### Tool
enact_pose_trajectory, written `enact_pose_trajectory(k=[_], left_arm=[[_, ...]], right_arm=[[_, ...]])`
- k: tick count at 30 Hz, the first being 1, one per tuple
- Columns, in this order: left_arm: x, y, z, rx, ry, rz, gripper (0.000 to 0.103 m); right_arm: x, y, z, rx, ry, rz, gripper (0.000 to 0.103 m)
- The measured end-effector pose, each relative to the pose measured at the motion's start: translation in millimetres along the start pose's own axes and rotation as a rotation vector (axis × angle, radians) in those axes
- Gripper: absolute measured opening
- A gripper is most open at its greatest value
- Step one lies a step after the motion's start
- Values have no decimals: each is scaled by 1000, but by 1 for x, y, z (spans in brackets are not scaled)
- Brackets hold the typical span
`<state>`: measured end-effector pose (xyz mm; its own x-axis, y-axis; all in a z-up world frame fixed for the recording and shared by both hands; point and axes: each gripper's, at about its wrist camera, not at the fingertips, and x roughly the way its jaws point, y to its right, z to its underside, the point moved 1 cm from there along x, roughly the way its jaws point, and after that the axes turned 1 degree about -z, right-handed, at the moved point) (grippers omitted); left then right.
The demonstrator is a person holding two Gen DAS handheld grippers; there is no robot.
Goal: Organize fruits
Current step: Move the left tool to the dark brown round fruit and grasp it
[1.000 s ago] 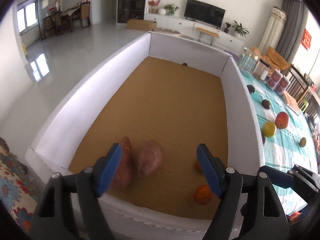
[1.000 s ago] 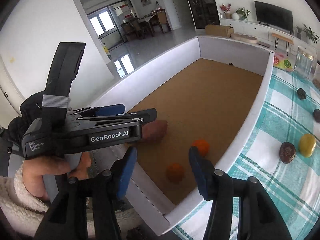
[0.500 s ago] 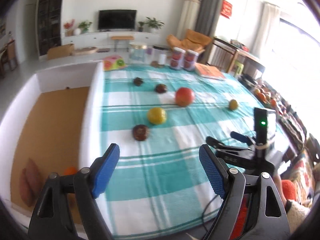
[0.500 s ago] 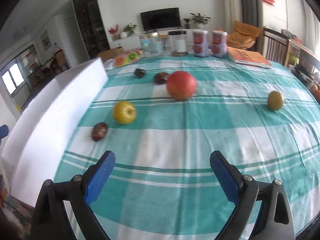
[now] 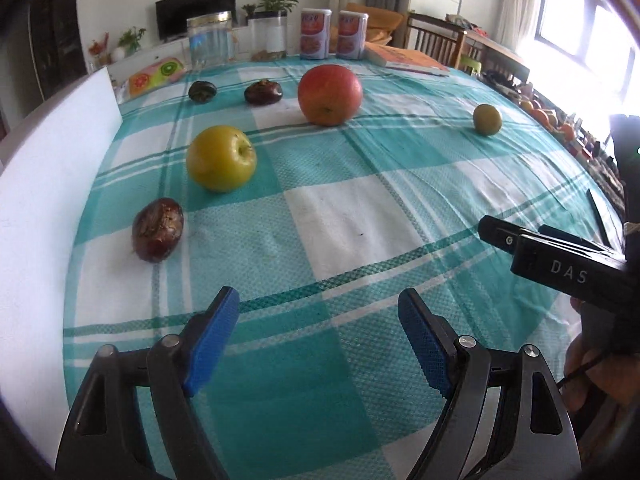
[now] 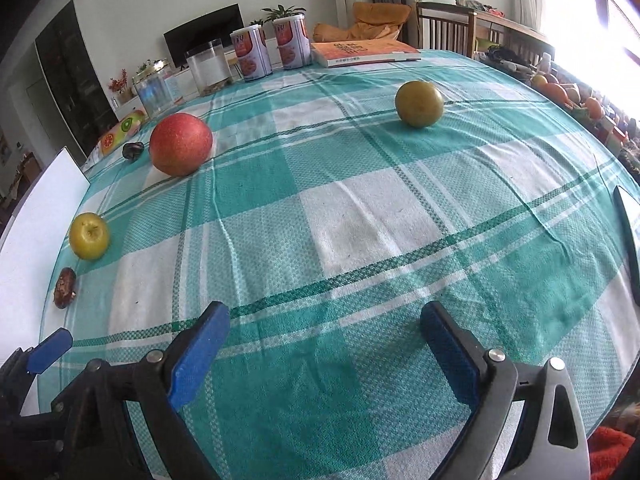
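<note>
Fruits lie on a teal checked tablecloth [image 5: 328, 220]. In the left wrist view I see a yellow apple [image 5: 221, 159], a red apple [image 5: 330, 95], a dark brown fruit [image 5: 158, 229], two more dark fruits [image 5: 263, 92] behind, and a small green fruit [image 5: 487, 119]. My left gripper [image 5: 319, 326] is open and empty above the cloth. My right gripper [image 6: 325, 338] is open and empty; its view shows the red apple [image 6: 181, 144], yellow apple [image 6: 89, 235] and green fruit [image 6: 419, 103].
The white wall of a cardboard box [image 5: 44, 184] runs along the table's left edge. Jars and cans [image 5: 316, 34], a book [image 5: 408, 58] and a fruit-print packet [image 5: 154, 76] stand at the back. Chairs are beyond the far right.
Both grippers swung right, from over the box with sweet potatoes and oranges, to the tablecloth, and moved closer to the fruits. Both stayed open.
</note>
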<state>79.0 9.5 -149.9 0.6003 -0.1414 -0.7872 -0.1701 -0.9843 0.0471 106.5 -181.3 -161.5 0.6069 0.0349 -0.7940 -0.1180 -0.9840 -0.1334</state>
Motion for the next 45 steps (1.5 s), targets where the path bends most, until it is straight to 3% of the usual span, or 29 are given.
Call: enact_pose_trajectory(k=[2, 8, 13, 31, 36, 40, 45], left_arm=[[1, -5, -1, -25, -3, 18, 83], [10, -3, -3, -25, -14, -20, 86], [13, 9, 1, 38, 17, -63, 91], [9, 7, 3, 37, 11, -51, 91], [-25, 13, 24, 90, 121, -105, 91], [-41, -17, 2, -18, 206, -151, 91], [-14, -71, -31, -251, 116, -170, 91]], right_arm=[[2, -4, 1, -24, -10, 18, 99], [9, -16, 5, -95, -32, 80, 103], [8, -15, 5, -93, -32, 78, 103], [8, -16, 5, -92, -32, 79, 103], [8, -16, 4, -92, -32, 80, 103], [9, -16, 4, -93, -32, 80, 103], [8, -16, 4, -92, -32, 80, 103]])
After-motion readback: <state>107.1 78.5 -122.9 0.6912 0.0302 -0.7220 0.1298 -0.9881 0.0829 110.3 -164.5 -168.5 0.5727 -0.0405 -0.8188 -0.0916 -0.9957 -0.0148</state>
